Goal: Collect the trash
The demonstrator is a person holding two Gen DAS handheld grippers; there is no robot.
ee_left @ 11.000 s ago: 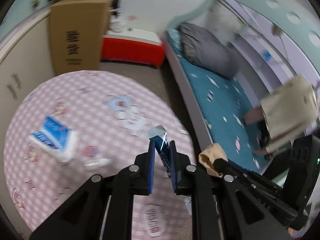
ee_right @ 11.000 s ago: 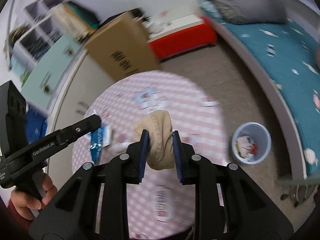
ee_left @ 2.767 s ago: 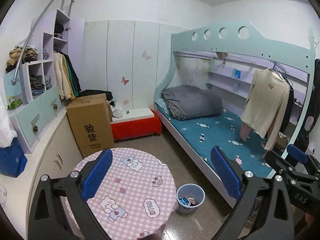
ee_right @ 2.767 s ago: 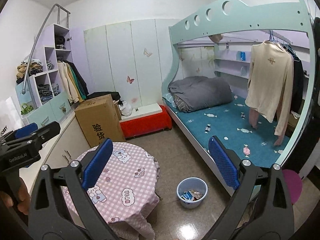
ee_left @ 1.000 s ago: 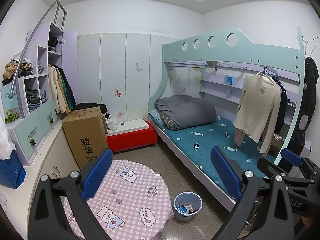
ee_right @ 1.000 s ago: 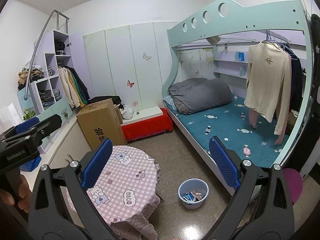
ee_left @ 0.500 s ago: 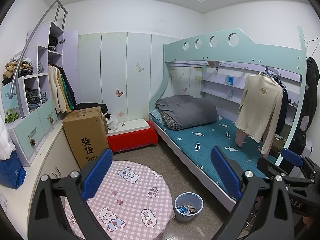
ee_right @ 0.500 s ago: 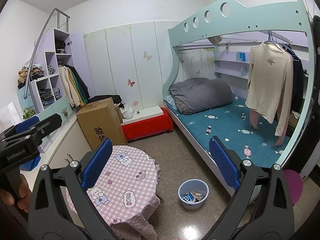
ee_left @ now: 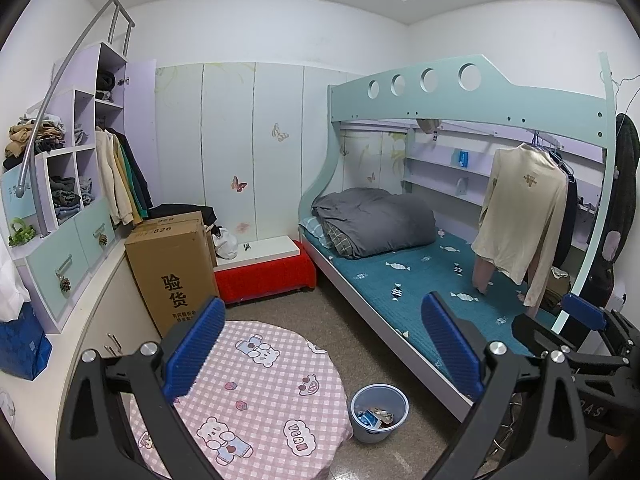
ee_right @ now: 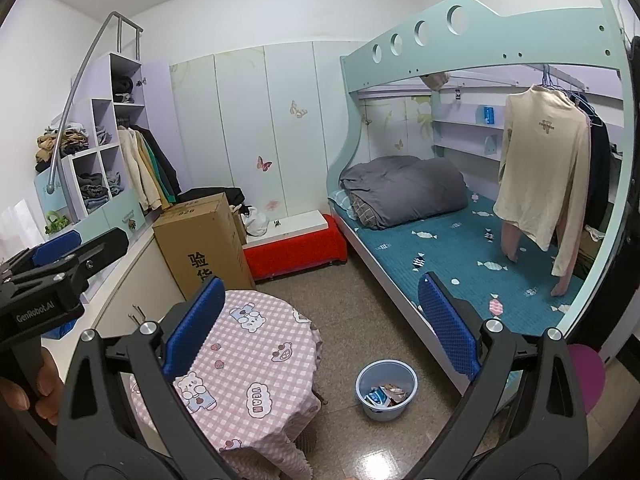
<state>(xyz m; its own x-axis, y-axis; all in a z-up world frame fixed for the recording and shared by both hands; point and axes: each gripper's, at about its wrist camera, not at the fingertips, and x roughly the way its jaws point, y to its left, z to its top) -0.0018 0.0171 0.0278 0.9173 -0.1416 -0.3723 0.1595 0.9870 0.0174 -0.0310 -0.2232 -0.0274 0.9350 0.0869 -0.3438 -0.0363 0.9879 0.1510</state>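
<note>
Both grippers, left gripper and right gripper, you hold wide and empty; trash sits binned at five o'clock in the bin.

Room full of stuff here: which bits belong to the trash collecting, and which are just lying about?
Part of the job:
- bin on the floor, with wrappers inside
- round table
- left gripper and right gripper, both open and empty

Just lying about:
- cardboard box
- grey duvet
- hanging sweater
- red bench
</note>
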